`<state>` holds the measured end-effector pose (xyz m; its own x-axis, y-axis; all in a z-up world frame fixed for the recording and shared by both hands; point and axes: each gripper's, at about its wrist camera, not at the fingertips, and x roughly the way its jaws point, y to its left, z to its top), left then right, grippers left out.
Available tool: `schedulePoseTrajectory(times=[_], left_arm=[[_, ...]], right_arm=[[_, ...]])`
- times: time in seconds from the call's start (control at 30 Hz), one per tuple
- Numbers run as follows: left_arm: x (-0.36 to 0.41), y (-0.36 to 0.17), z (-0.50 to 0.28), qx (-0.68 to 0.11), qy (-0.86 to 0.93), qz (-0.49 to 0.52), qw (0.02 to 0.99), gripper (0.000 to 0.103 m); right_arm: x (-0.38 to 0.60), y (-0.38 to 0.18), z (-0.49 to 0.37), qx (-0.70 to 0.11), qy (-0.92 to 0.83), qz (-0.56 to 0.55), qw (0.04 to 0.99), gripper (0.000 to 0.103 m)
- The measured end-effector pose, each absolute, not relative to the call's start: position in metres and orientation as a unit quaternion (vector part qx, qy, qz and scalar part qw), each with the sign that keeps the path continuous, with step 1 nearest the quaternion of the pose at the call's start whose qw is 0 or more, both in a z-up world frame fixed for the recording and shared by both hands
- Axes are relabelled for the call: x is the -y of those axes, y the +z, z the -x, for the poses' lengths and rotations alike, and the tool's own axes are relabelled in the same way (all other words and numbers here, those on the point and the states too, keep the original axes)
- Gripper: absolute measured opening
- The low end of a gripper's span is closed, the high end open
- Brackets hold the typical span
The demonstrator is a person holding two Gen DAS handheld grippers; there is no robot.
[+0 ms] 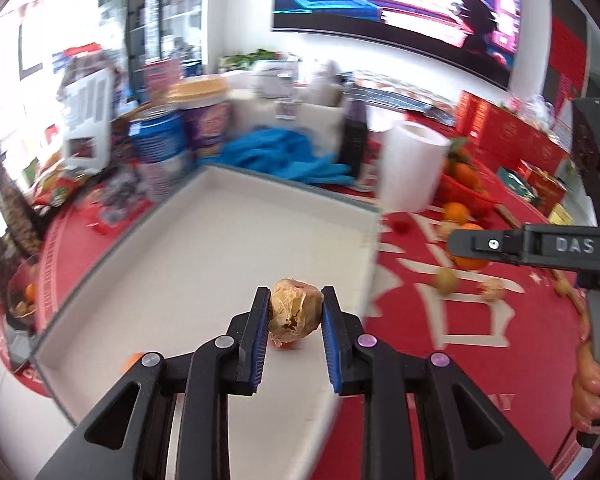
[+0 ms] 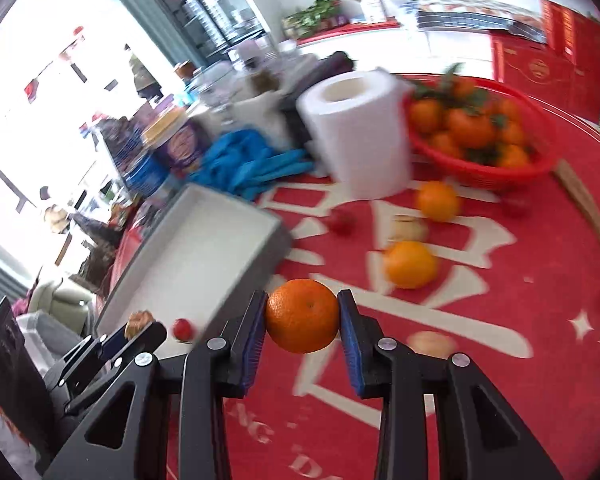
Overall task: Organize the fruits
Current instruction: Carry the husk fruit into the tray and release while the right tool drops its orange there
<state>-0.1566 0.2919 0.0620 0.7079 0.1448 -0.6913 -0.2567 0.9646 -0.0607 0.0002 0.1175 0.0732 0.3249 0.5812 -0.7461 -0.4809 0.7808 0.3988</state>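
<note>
Lots of the background is smeared by motion blur, so the labels on the blue tin [image 1: 156, 148] and the purple tub with the yellow lid [image 1: 204, 116] can't be read. Under the left gripper [image 1: 296, 312] a small red fruit [image 1: 286, 345] is mostly hidden, and a bit of something orange [image 1: 134, 360] peeks out beside the left finger; it can't be identified.

A brown, papery, crinkled husk fruit [image 1: 296, 312] is pinched between the blue ribbed pads of the left gripper, held over the near end of the shallow white rectangular tray [image 1: 204, 240]. Most of the tray floor is seen bare, with its right edge running just beside the fruit.

A round, dimpled orange [image 2: 302, 316] is clamped in the right gripper [image 2: 302, 316], above the red tablecloth with white characters [image 2: 480, 320], just off the tray's [image 2: 192, 252] near corner. Two more loose oranges [image 2: 410, 264] [image 2: 437, 201], a small red fruit [image 2: 342, 222] and some pale blurry ones are scattered on the cloth, with open cloth between them.

Further back, a white paper roll [image 2: 360, 136] is stood upright just beside a red woven plastic basket [image 2: 496, 168] heaped with leafy oranges. A crumpled blue cloth [image 2: 248, 164] is bunched at the tray's far edge.
</note>
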Motion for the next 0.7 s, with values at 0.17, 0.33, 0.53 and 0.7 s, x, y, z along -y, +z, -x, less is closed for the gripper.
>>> schedulePoseTrajectory(times=[0.17,0.33,0.53,0.7], left_arm=[[-0.328,0.050,0.167,-0.368,0.142,0.091,0.914,0.027],[-0.340,0.036,0.169,-0.378,0.138,0.110,0.909,0.027],[-0.334,0.025,0.175,-0.382,0.124,0.131,0.906,0.027],[-0.334,0.017,0.174,-0.395,0.113,0.151,0.899,0.027]], right_arm=[[-0.162,0.070,0.012,-0.484,0.348,-0.026,0.803,0.036],[-0.199,0.061,0.021,-0.490,0.359,-0.003,0.794,0.036],[-0.221,0.043,0.018,-0.506,0.346,0.021,0.790,0.036],[-0.226,0.043,0.016,-0.504,0.335,0.036,0.795,0.036]])
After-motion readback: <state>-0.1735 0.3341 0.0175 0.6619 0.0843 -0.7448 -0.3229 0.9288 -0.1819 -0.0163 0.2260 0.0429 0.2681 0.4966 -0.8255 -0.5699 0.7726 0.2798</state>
